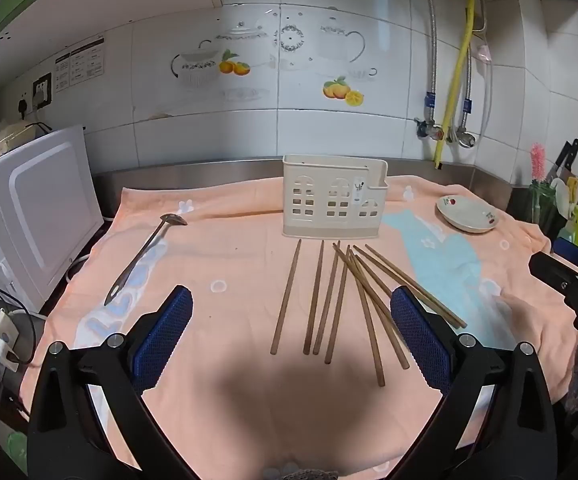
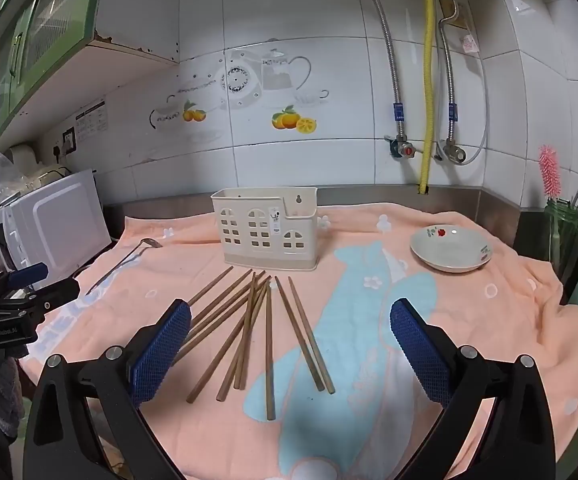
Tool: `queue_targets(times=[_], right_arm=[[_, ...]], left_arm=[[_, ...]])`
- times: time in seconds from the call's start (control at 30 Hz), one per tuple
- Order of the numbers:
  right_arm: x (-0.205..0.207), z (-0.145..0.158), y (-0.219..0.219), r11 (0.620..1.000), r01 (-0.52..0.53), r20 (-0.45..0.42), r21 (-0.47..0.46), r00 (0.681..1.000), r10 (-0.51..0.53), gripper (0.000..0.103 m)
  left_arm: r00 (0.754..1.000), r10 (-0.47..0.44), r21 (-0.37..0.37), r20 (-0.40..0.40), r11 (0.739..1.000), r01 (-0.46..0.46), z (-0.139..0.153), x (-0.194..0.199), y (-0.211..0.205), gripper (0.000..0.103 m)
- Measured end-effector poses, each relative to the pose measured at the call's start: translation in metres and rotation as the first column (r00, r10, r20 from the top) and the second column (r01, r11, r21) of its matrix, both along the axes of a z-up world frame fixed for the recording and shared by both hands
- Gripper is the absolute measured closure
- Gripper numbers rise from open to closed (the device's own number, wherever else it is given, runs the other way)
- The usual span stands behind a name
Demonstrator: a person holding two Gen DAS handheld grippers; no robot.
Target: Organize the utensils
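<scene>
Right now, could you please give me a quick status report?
Both hand-held grippers, left and right, open, empty. Chopsticks loose on towel, holder behind them. Nothing blocking.

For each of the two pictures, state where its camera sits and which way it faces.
Left wrist: on the left gripper, facing the tiled wall over chopsticks; own open fingers show, the other gripper at right.
Right wrist: on the right gripper, facing alike, further right; open fingers show.
Shared: holder, spoon, dish, towel.
</scene>
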State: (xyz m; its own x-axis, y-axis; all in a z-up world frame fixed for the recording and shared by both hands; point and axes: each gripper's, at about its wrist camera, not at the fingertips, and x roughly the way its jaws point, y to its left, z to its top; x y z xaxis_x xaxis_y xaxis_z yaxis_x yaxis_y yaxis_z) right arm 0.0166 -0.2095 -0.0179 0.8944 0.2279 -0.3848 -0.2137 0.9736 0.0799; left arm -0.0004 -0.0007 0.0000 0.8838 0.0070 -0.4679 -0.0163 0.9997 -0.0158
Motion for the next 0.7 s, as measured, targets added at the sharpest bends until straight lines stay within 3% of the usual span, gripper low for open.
queue_targets(times=[0.7], right_arm=[[-0.0084, 0.0016, -0.0004, 1.000, -0.004, 0.013, 0.006, 1.000, 0.004, 0.006]], left_arm=[[1.000, 0.007, -0.010, -0.004, 1.000, -0.007, 0.0009, -0.0036, 0.0003, 0.005]])
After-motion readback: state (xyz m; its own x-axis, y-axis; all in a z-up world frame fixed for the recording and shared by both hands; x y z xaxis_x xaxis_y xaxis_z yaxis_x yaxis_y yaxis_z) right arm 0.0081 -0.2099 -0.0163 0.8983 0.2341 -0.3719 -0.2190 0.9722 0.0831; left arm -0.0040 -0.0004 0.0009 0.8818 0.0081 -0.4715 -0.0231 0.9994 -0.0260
